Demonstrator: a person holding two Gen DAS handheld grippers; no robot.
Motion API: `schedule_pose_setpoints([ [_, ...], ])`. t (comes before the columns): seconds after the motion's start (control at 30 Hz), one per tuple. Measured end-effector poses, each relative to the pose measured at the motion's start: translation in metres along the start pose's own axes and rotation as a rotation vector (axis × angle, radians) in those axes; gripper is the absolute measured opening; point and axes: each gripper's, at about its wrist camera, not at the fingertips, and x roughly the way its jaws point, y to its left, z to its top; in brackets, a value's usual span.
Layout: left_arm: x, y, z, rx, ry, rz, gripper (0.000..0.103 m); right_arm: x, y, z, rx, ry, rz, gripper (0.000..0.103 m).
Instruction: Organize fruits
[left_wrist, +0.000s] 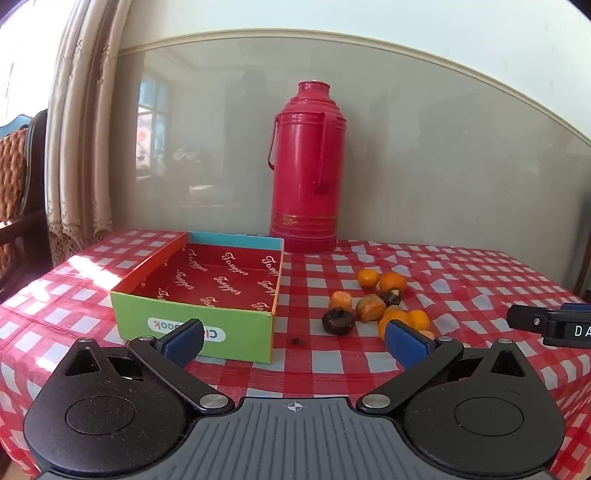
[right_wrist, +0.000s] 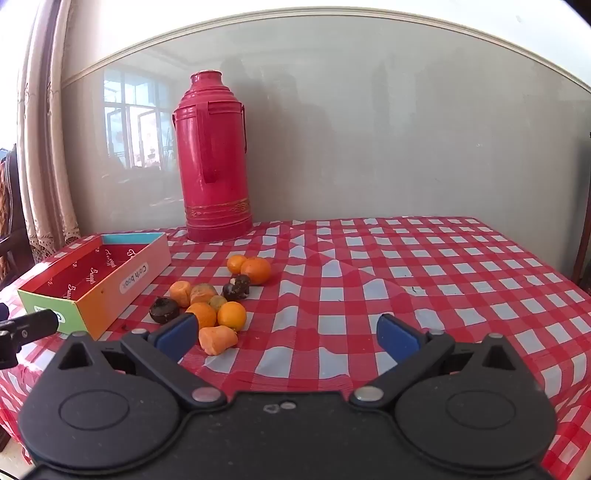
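Both our left gripper (left_wrist: 295, 341) and right gripper (right_wrist: 288, 332) are spread, holding nothing. Mid-surface, the fruits (right_wrist: 214, 295) look light, probably soft: we'd pinch each gently across its middle.

Table layout.
Box (left_wrist: 199, 291) lies left of the fruit cluster (left_wrist: 376, 306) on the tablecloth (right_wrist: 406, 273); flask (left_wrist: 304, 170) stands behind both.
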Motion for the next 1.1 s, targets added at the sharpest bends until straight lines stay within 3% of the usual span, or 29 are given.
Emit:
schedule_pose_setpoints([
  [1.1,0.002,-0.006,-0.001,0.035,0.005,-0.004,0.103,0.002,0.000,-0.002,-0.005,0.007,-0.007,0.097],
])
